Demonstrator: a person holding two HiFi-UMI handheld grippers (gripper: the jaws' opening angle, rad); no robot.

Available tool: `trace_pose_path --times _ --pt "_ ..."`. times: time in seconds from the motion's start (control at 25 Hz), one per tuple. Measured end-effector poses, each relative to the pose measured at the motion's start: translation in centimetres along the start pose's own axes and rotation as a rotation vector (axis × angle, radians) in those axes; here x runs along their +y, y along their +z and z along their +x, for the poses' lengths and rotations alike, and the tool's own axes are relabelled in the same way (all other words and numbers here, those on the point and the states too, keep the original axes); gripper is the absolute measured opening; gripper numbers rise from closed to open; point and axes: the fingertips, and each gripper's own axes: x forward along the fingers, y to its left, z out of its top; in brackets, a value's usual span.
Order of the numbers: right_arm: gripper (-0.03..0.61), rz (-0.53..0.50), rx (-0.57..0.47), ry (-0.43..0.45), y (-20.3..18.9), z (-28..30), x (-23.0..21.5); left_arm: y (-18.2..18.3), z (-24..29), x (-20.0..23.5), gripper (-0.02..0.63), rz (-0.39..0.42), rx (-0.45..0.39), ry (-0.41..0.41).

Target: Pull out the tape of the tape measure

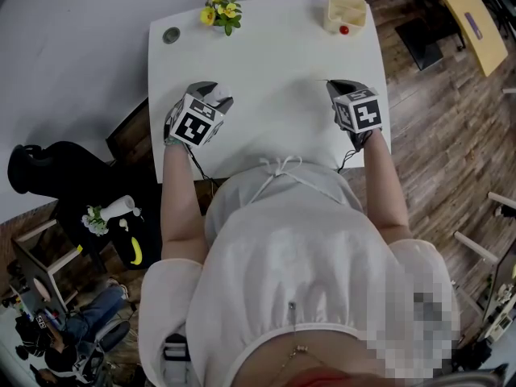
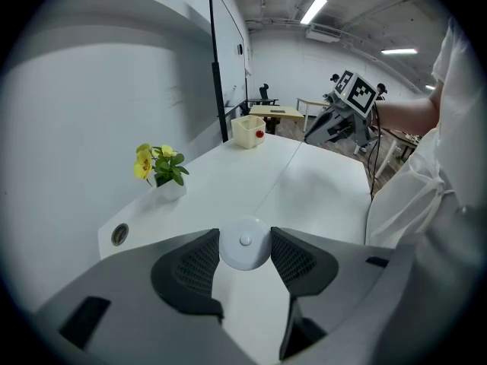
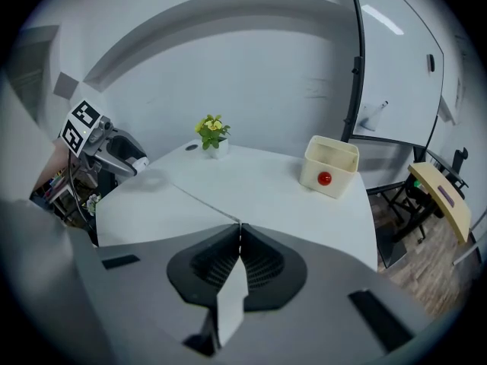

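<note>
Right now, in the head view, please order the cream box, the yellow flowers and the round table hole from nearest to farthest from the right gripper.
1. The cream box, far right corner, just ahead of the right gripper.
2. The yellow flowers, far edge, left of centre.
3. The round table hole, far left corner.

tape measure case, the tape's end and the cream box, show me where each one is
tape measure case point(image 2: 244, 243): left gripper view, middle of its round white face.
tape end point(image 3: 229, 304): right gripper view, the white strip behind the shut jaws.
cream box point(image 3: 342, 177): right gripper view, its outer wall.
</note>
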Motion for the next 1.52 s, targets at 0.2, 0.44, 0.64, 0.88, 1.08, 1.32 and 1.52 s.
trace_pose_path --times 0.2,0.44,0.64,0.88,1.08,1.32,1.52 --pt "0.008 0.043 0.038 -0.029 -1.3 0.3 -1.5 -0.8 0.1 0.4 0.227 -0.024 0.014 0.005" --pt "0.008 0.1 0.01 -0.027 -0.8 -0.7 -2.5 -2.4 -1.8 2.4 0.227 -0.158 -0.019 0.018" --pt "0.008 0.094 0.021 -0.036 -0.9 -0.2 -2.5 -3.0 -1.2 2.1 0.227 -0.149 0.005 0.017" --pt "0.008 0.106 0.054 -0.117 -1.8 -0.6 -5.0 -5.0 -1.4 3.5 0.227 -0.179 0.05 0.062" --pt "0.008 0.12 0.074 -0.127 -2.9 -0.6 -5.4 -5.4 -1.5 3.9 0.227 -0.268 0.015 0.049" --pt "0.009 0.12 0.08 -0.101 -2.8 0.6 -4.1 -5.9 -0.3 3.8 0.227 -0.276 0.034 0.03" --pt "0.009 0.121 0.095 -0.08 -2.6 1.9 -2.8 -6.2 1.0 3.5 0.227 -0.272 0.053 -0.001"
